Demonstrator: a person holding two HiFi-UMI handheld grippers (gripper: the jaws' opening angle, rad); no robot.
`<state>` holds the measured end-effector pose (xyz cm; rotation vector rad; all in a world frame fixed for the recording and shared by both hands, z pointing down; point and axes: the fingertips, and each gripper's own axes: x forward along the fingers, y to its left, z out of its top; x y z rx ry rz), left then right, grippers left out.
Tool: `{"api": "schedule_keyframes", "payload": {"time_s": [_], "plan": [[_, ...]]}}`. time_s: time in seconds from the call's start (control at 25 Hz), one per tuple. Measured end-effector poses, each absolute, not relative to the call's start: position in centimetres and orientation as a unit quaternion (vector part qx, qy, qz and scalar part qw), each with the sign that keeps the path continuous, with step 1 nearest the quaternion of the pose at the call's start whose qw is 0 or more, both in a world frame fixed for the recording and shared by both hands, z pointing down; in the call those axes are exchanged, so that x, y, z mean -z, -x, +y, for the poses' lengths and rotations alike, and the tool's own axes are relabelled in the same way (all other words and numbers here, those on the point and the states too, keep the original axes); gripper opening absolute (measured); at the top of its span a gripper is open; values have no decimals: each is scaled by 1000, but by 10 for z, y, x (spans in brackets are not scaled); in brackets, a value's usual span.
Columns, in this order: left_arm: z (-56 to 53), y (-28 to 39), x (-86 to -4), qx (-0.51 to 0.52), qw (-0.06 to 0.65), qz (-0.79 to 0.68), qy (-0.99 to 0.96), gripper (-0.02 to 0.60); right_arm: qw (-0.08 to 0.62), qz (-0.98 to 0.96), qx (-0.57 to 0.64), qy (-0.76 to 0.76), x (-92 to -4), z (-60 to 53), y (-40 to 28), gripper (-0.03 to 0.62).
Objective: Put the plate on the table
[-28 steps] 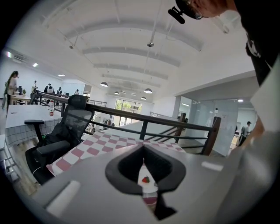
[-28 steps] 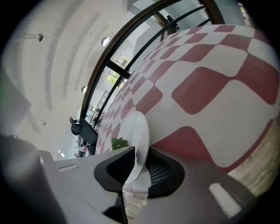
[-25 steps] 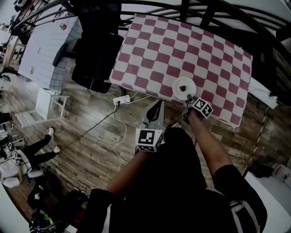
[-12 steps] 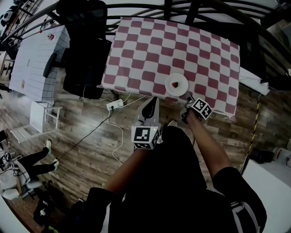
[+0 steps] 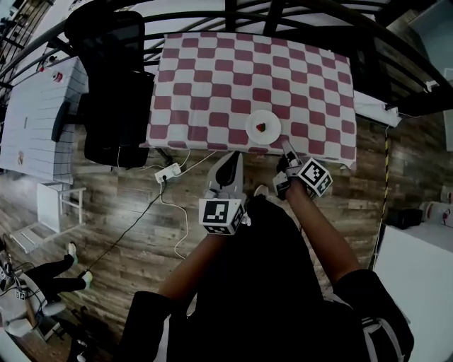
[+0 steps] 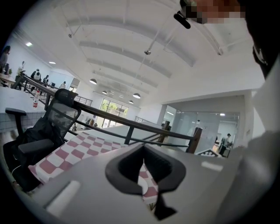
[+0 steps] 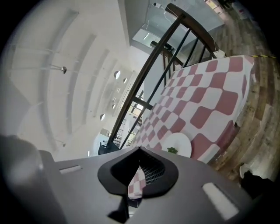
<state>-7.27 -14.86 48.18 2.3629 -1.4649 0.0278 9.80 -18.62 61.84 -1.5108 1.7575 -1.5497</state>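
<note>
Nearest, the left gripper [image 5: 236,155], grey, two-jawed, with a marker cube at its rear: jaws drawn together with nothing between them, held over the floor just short of the table's near edge and pointing towards it. The right gripper [image 5: 285,146], same make: jaws likewise closed to a bare slit and empty, tips at the hanging hem of the cloth, just below the plate. Round white plate [image 5: 271,121]: lying flat on the table near its front edge, right of centre, apart from both grippers. One small red piece of food with a green top [image 5: 261,128] sits at the plate's middle. Rectangular table under a red-and-white checked cloth [image 5: 212,78]: the cloth overhangs the near edge, and that edge lies between the grippers and the plate. Black mesh-backed office chair [image 5: 113,92]: pushed up against the table's left side. Black metal railing [image 5: 212,15]: runs along the table's far side. Brown wood-plank floor [image 5: 120,219]: carries a white power strip [image 5: 168,173] with trailing cables just in front of the table's left corner, near the left gripper. White panelled counter [image 5: 28,106]: left of the chair. A person on the floor [image 5: 42,286]: far lower left, well apart from everything listed.
</note>
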Motion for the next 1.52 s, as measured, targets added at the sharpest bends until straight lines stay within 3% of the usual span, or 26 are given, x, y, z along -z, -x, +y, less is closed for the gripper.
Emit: {"api": "schedule_keyframes", "payload": {"time_s": [0.16, 0.56, 0.84, 1.52], "plan": [[-151, 81, -480, -2, 186, -510, -840, 9, 167, 645, 526, 529, -588, -168, -77, 0], [-127, 76, -464, 13, 178, -469, -865, 9, 47, 709, 433, 554, -538, -114, -42, 0], [-115, 77, -437, 15, 141, -472, -870, 9, 37, 758, 361, 542, -483, -93, -23, 0], [-73, 0, -402, 8, 62, -438, -897, 9, 10, 771, 148, 619, -417, -55, -64, -2]]}}
